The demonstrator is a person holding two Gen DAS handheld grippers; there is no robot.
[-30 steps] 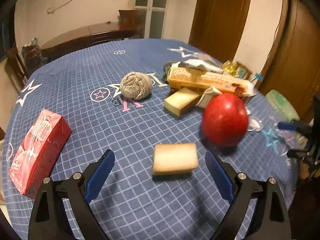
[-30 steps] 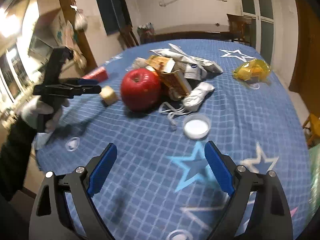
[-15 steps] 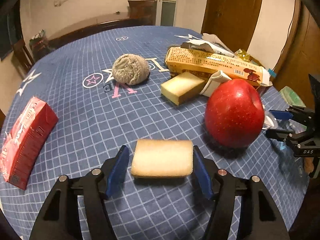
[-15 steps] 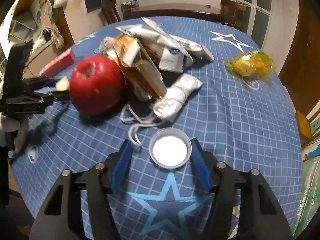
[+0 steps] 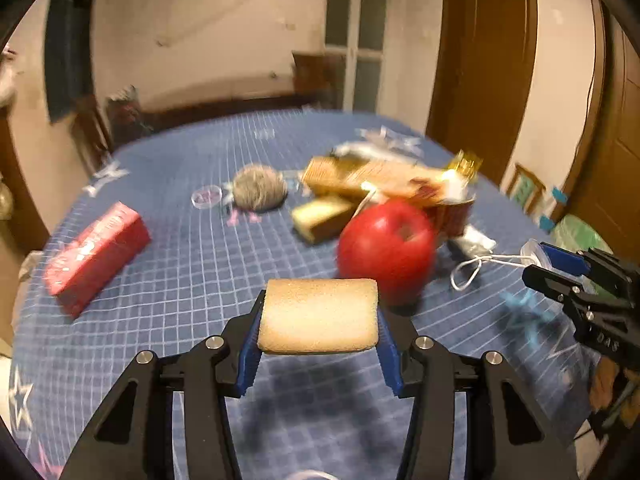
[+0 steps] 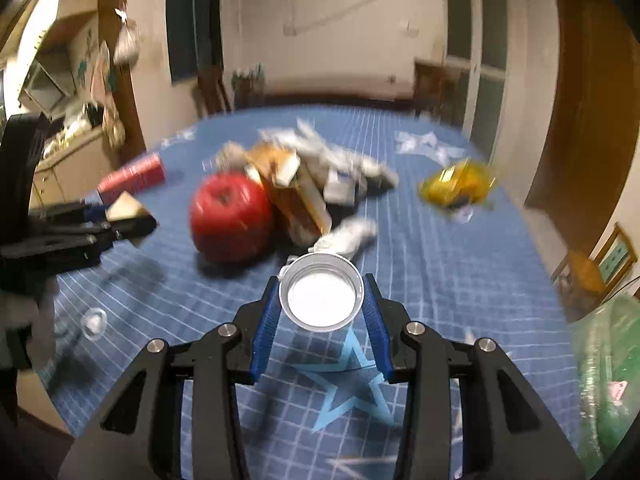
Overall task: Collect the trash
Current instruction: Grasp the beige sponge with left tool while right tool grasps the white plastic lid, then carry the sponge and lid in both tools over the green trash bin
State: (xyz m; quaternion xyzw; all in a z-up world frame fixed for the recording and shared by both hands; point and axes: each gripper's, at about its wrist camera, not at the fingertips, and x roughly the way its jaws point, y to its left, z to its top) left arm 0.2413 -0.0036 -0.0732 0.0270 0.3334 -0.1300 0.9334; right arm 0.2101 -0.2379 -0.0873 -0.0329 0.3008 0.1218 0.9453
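From the left wrist camera I see my left gripper [image 5: 318,332] with its jaws closing on one tan sponge block [image 5: 318,316], both blue pads against its sides, the block lifted above the blue checked tablecloth [image 5: 192,264]. Beyond it I count one red apple [image 5: 386,246], a second sponge block [image 5: 322,218] lying by the apple, one red carton [image 5: 96,254] off to the left, one grey scrub ball [image 5: 259,193] and one small clear dish [image 5: 206,197] beside it. A pile of wrappers [image 5: 384,182] sits behind the apple; the blur keeps me from counting them. At the right edge my right gripper [image 5: 552,266] shows.

From the right wrist camera, that gripper's jaws are closing on one round clear lid [image 6: 321,292], which they grasp by the rim, held up over a light-blue star. I also count one yellow wrapper [image 6: 456,183] apart at right and one tiny clear cap [image 6: 94,321] at left.
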